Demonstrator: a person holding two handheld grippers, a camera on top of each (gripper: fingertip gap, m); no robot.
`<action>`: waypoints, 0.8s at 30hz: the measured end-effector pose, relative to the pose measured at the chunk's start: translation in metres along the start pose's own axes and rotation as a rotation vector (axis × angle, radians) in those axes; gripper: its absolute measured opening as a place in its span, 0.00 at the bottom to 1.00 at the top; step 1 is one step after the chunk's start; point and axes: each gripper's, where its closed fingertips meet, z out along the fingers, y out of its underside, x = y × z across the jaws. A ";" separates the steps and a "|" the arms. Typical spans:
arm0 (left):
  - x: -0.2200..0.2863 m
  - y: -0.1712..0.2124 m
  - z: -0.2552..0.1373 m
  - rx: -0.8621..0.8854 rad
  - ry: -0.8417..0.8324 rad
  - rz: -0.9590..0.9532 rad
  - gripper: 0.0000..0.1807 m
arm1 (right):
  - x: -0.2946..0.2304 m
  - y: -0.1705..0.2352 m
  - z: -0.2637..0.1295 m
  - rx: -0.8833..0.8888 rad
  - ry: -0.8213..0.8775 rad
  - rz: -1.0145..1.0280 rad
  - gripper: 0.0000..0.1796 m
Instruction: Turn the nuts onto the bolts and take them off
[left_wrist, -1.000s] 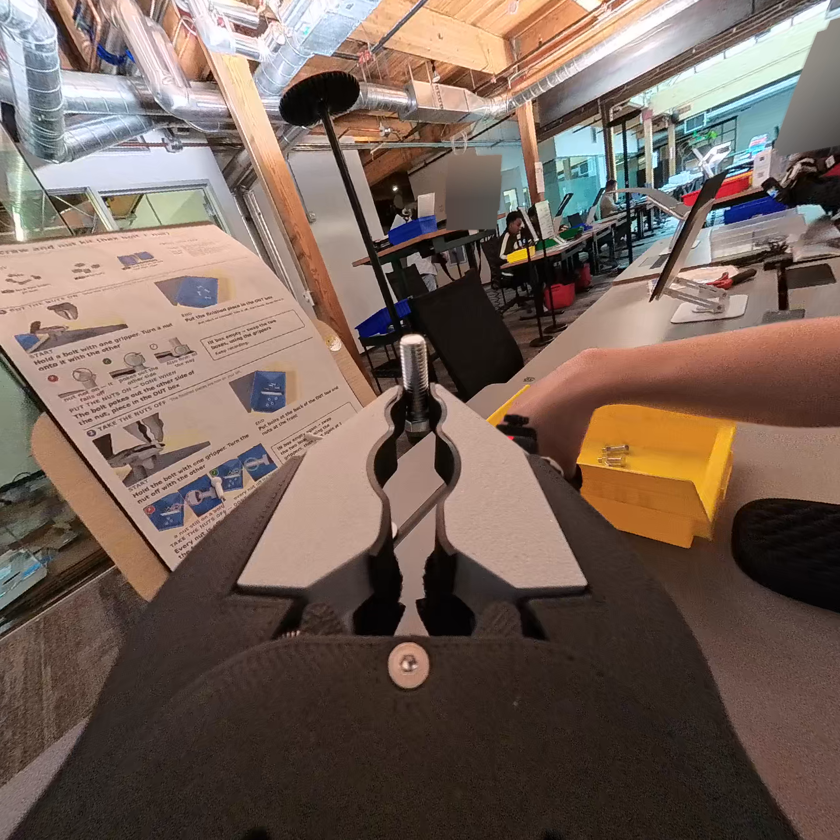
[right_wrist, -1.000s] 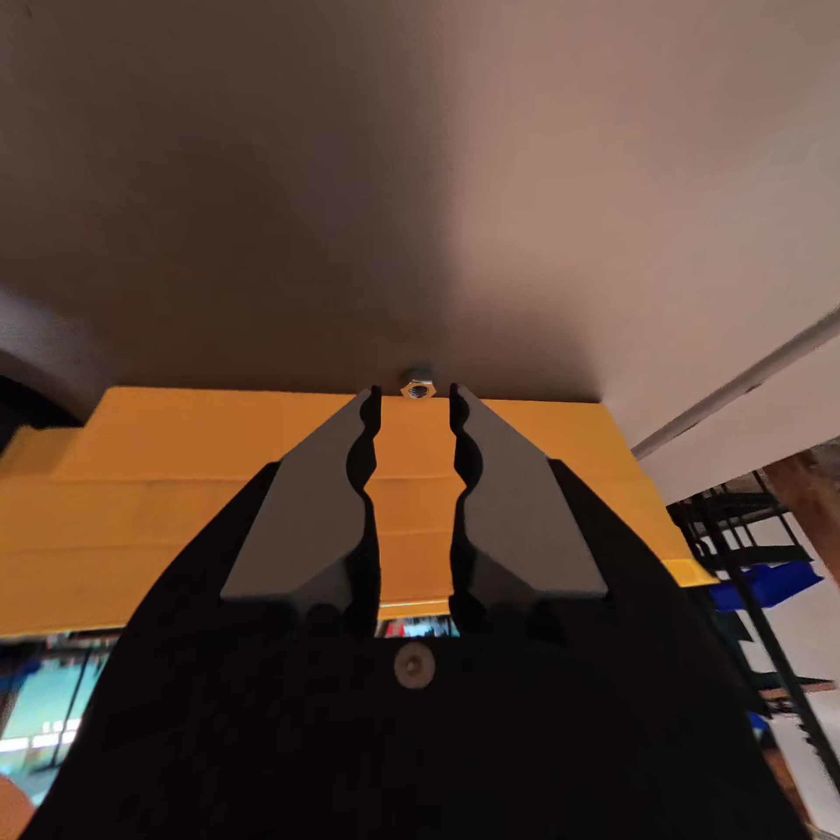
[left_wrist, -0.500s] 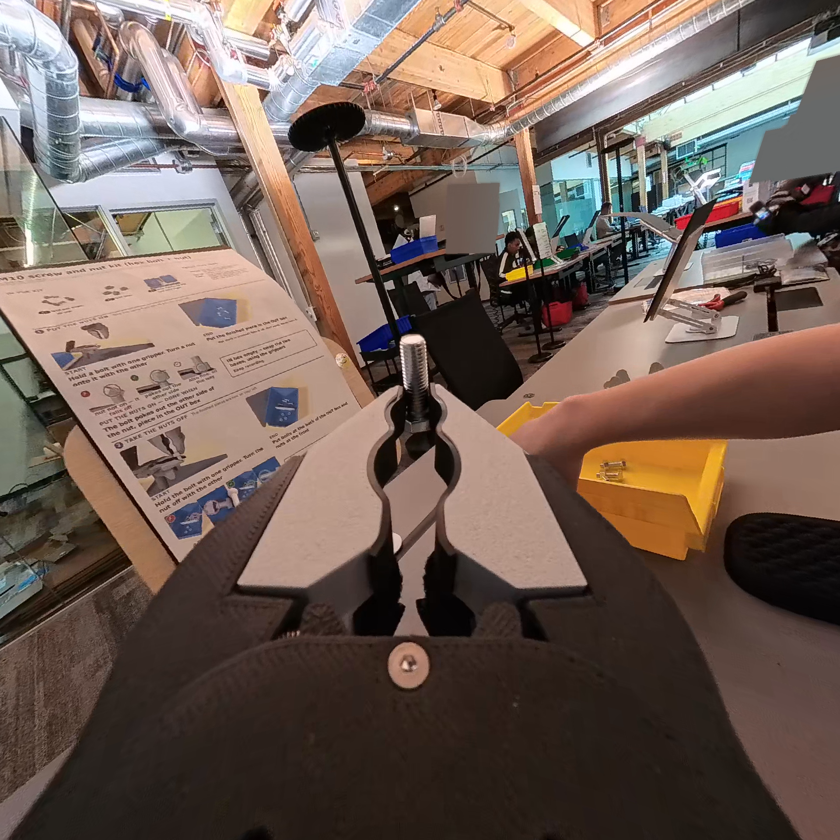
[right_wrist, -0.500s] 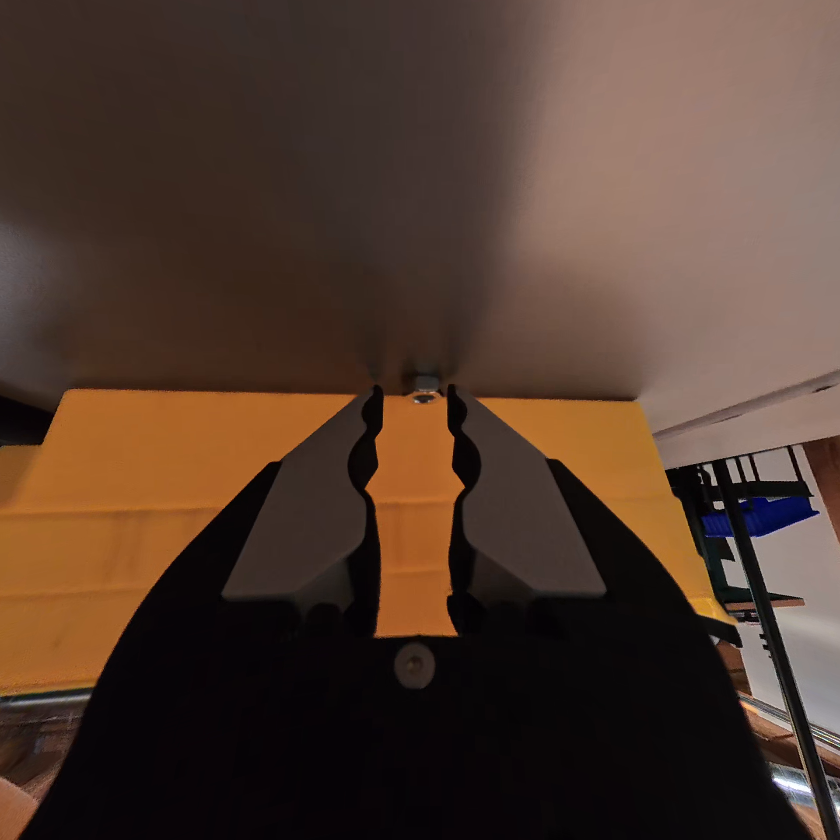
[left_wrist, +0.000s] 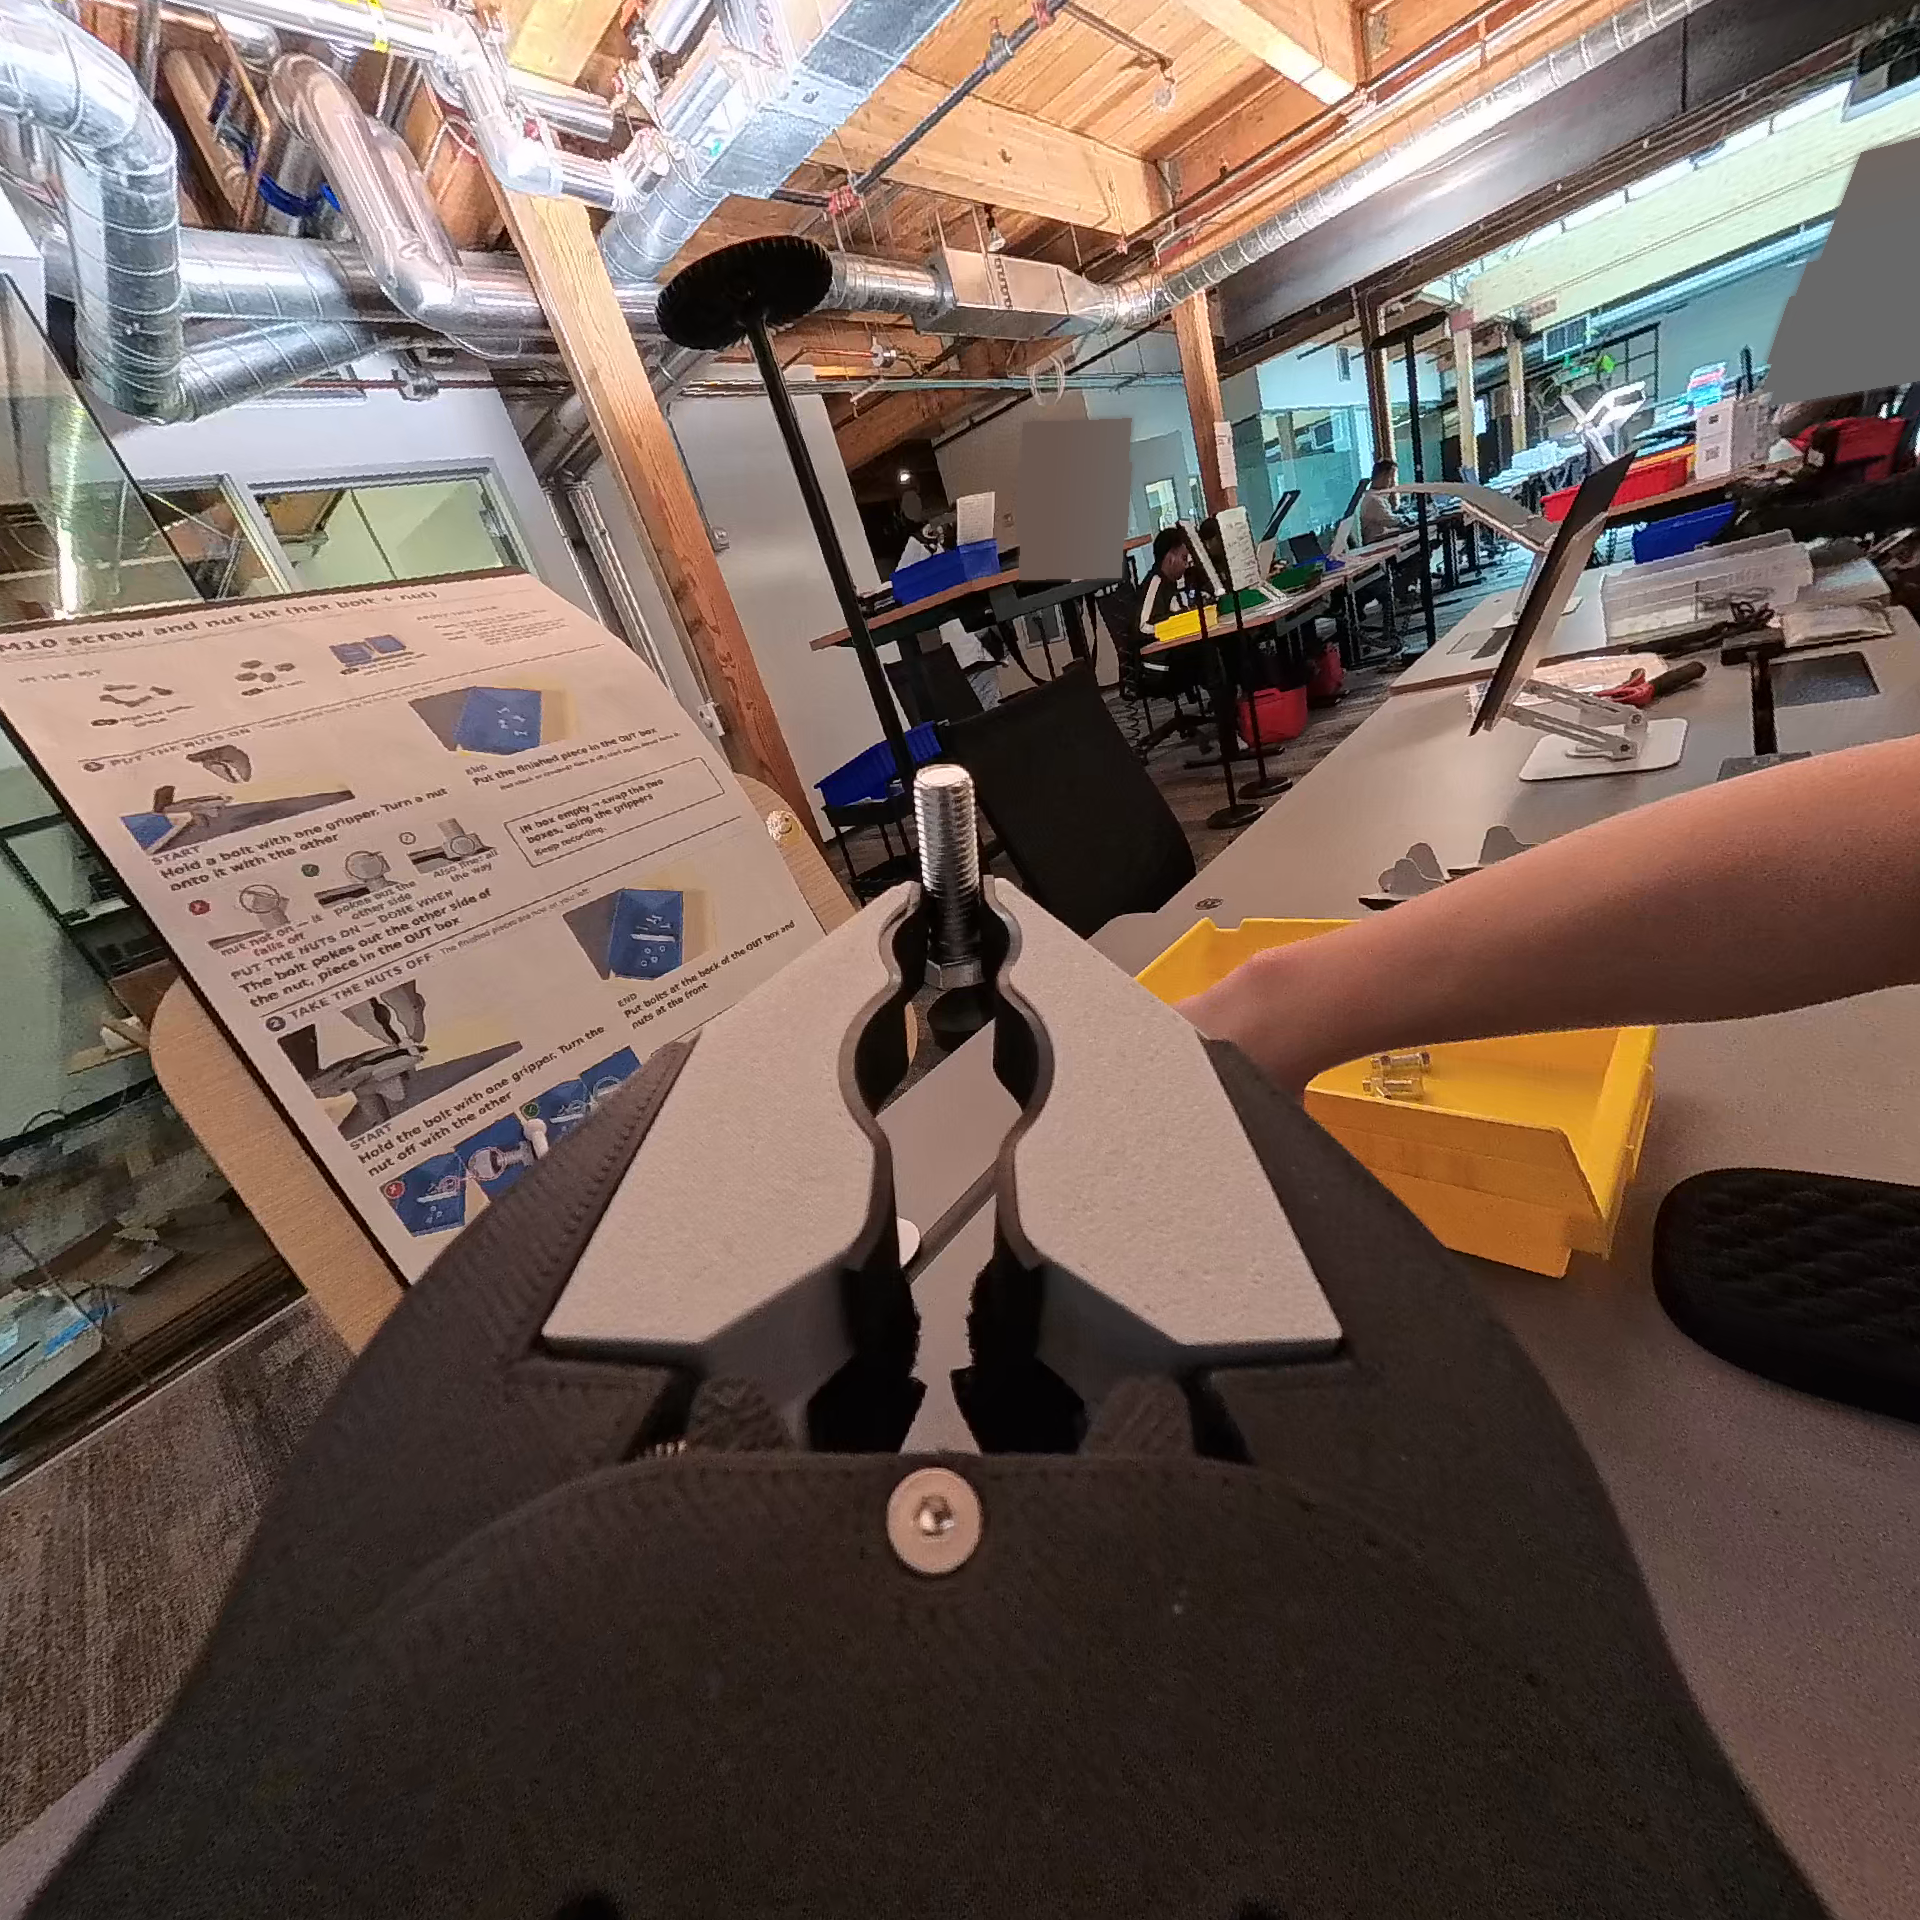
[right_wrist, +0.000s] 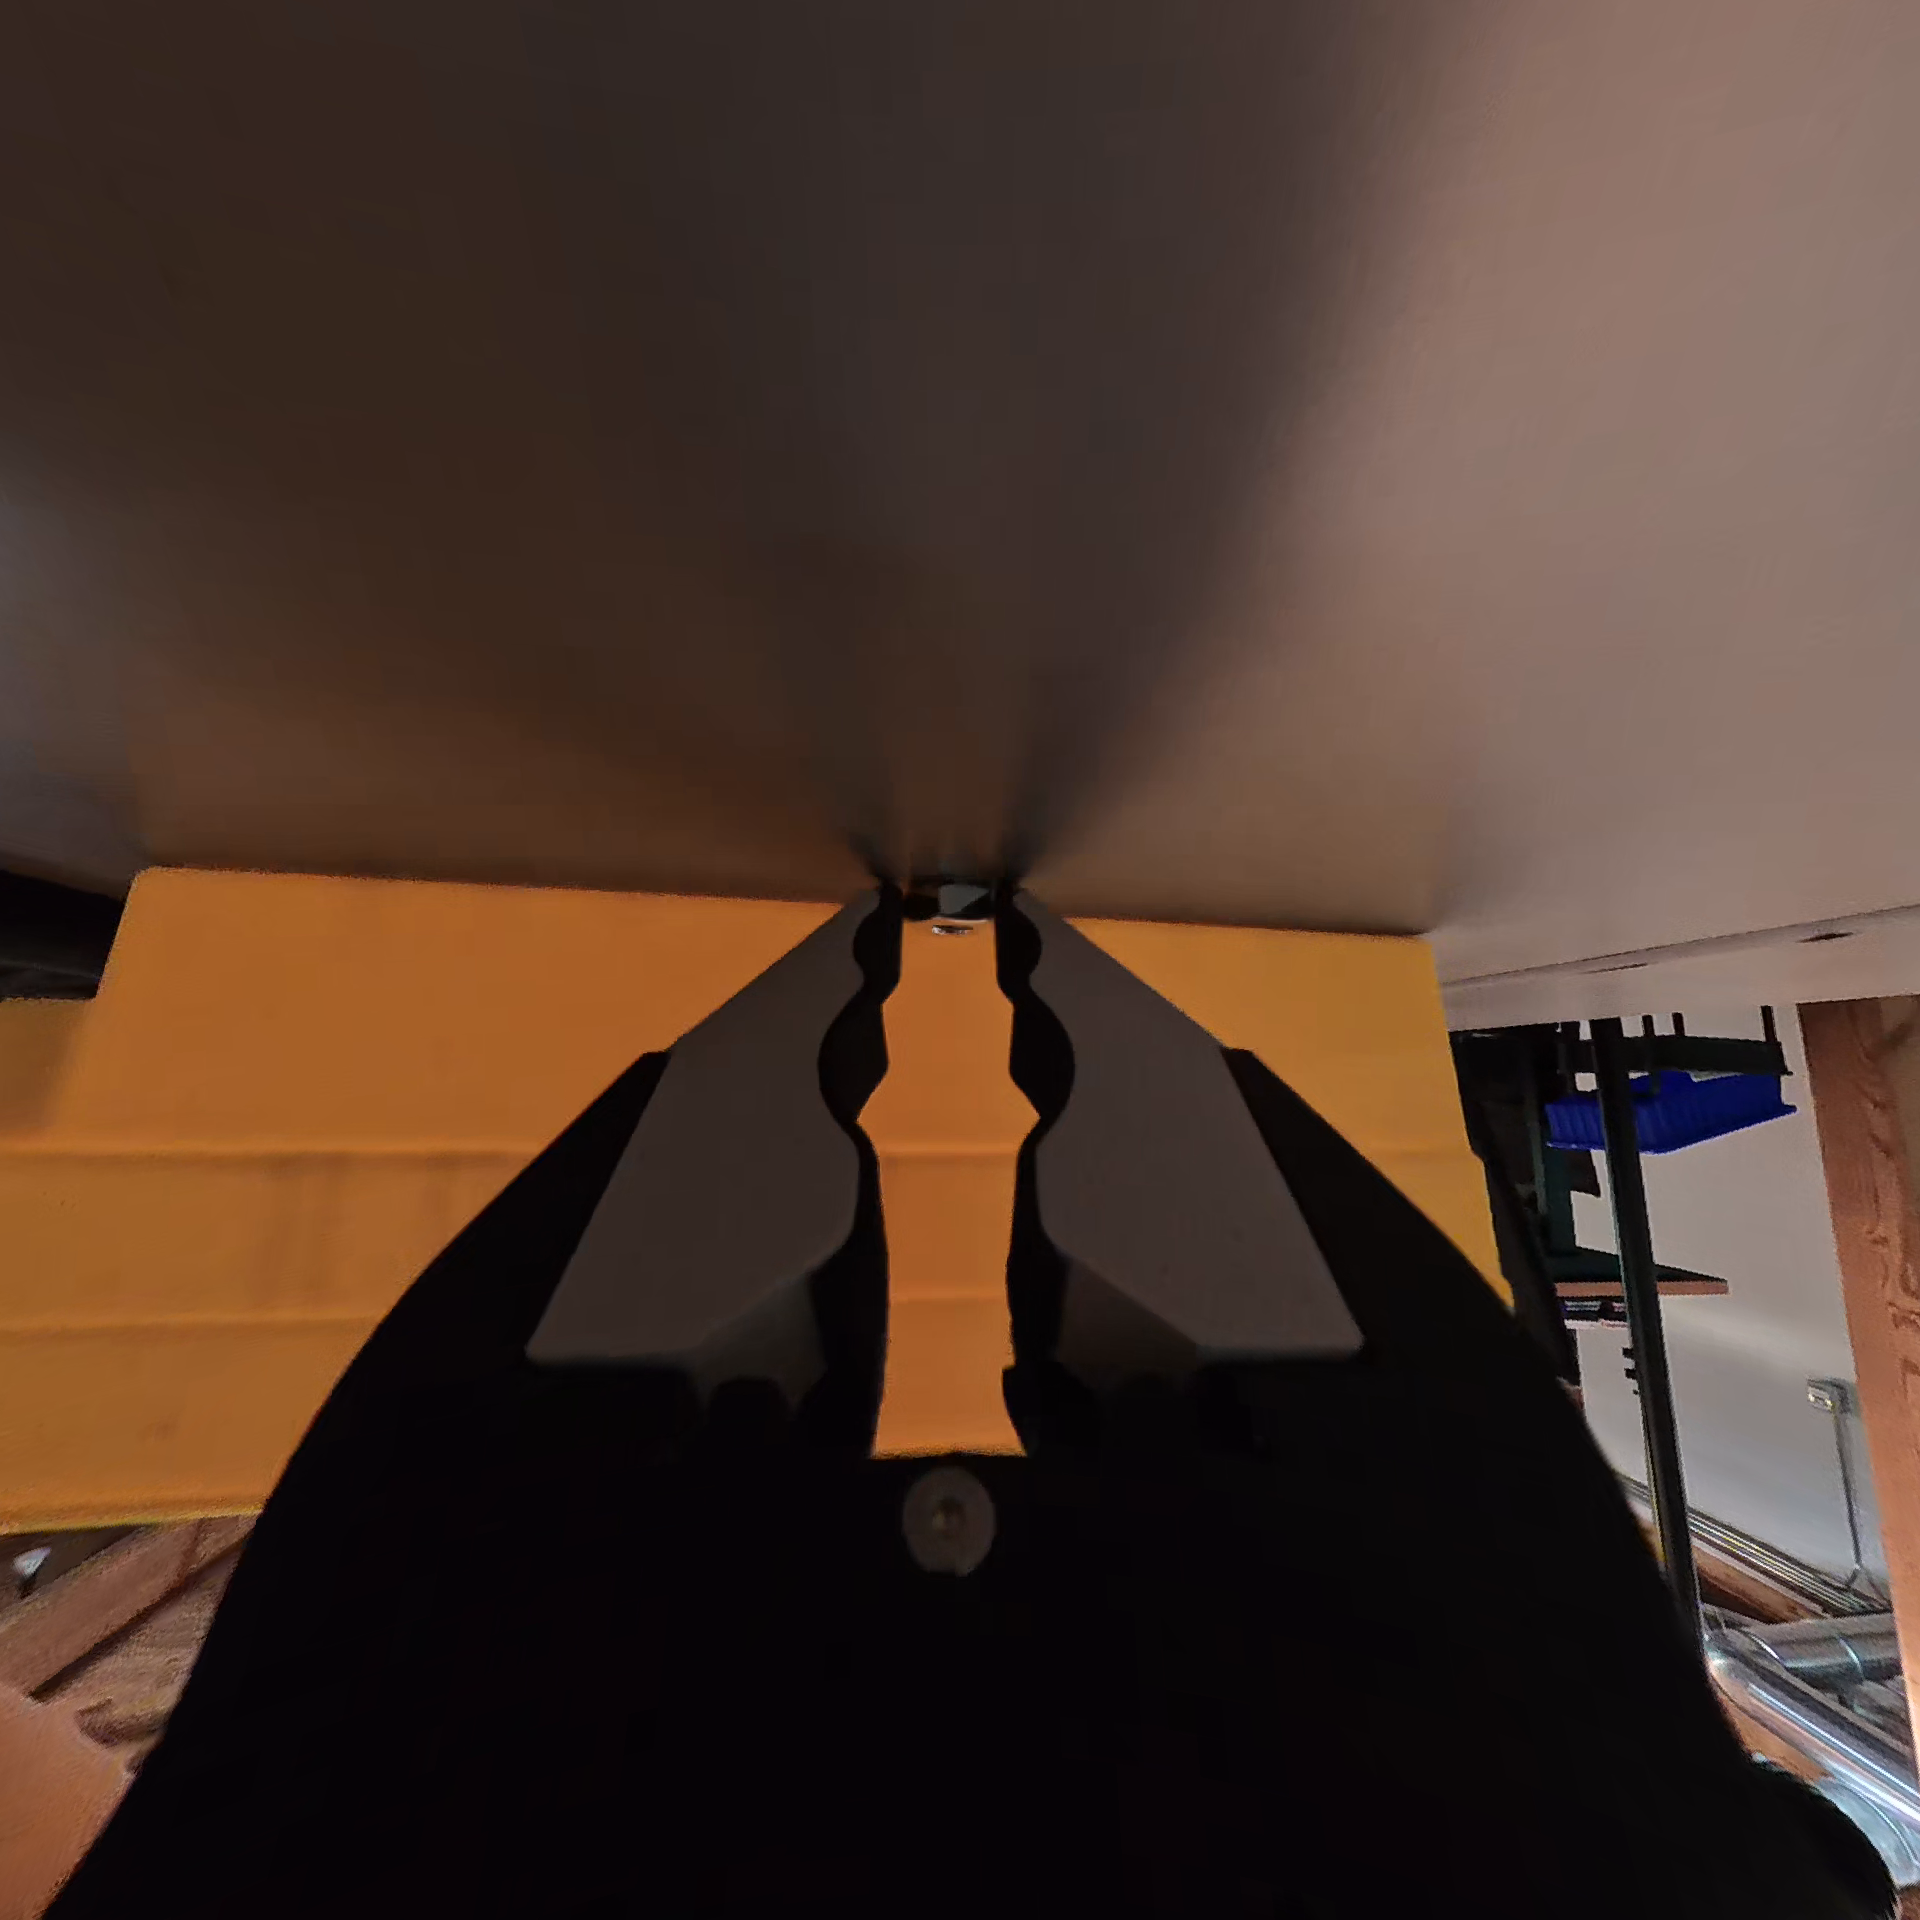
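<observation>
Grey table (left_wrist: 1766, 1538) is seen below; a bolt (left_wrist: 943, 842) is pinched upright by the left gripper (left_wrist: 951, 925), while a nut (right_wrist: 954, 902) is flanked by the right gripper (right_wrist: 948, 906), whether clamped cannot be told.

Left gripper (left_wrist: 948, 914) with 2 pale grey textured fingers (left_wrist: 748, 1164), wavy scalloped inner edges, black ribbed 3D-printed body, 1 silver screw (left_wrist: 933, 1536) at centre, right gripper (right_wrist: 948, 906) of matching build, grey fingers, black shell, 1 dull screw (right_wrist: 948, 1521), bare forearm (left_wrist: 1558, 914), no sleeve showing
</observation>
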 end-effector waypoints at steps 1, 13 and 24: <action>0.000 0.000 0.000 0.000 0.000 0.000 0.04 | 0.000 0.000 0.000 -0.011 -0.002 -0.002 0.09; 0.000 0.000 0.000 0.000 0.004 -0.007 0.04 | -0.002 0.005 0.005 -0.063 -0.027 0.021 0.09; -0.007 -0.002 -0.004 0.008 -0.015 -0.016 0.04 | -0.010 -0.022 -0.063 0.447 -0.064 0.118 0.09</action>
